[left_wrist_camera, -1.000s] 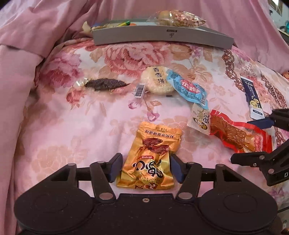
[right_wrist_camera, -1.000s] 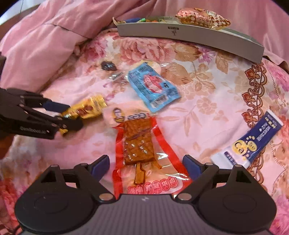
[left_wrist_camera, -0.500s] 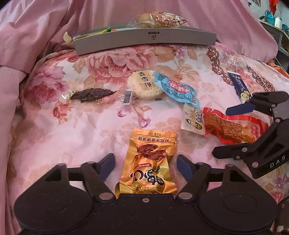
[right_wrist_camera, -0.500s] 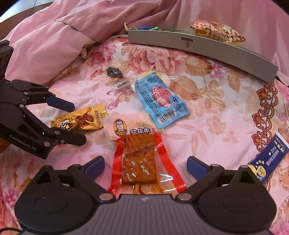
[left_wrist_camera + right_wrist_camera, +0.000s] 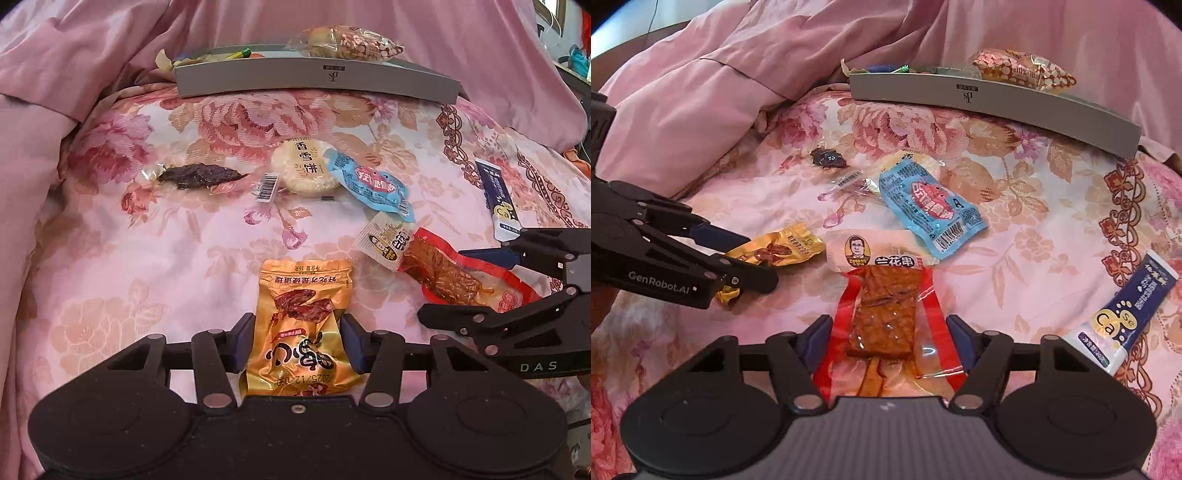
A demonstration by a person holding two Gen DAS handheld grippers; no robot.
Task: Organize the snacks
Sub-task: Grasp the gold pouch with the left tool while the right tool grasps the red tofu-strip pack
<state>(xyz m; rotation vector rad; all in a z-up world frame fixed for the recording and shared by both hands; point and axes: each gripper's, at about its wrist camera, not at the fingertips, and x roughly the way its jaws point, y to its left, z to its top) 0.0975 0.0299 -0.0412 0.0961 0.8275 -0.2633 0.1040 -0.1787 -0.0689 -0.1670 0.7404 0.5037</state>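
A gold snack packet (image 5: 303, 288) lies on the flowered bedspread (image 5: 147, 266), its lower half between the pads of my left gripper (image 5: 297, 332). The jaws are closing and the pads pinch its sides. From the right wrist view the same left gripper (image 5: 753, 260) comes in from the left over that gold packet (image 5: 779, 251). A red packet of brown tofu skewer (image 5: 886, 306) lies between the pads of my right gripper (image 5: 888, 332), whose jaws are closing and touch its red edges. The right gripper (image 5: 445, 284) also shows at the right of the left wrist view.
At the back stands a grey tray (image 5: 317, 79) with several snacks in it. Loose on the bedspread lie a light blue packet (image 5: 369, 184), a round rice cake (image 5: 303, 170), a dark dried snack (image 5: 201, 175) and a navy-and-white stick (image 5: 1126, 314). A pink duvet (image 5: 55, 74) bunches at the left.
Both pairs of jaws have narrowed from wide apart onto their packets: the left on the gold one, the right on the red one. Neither hand has shifted much.
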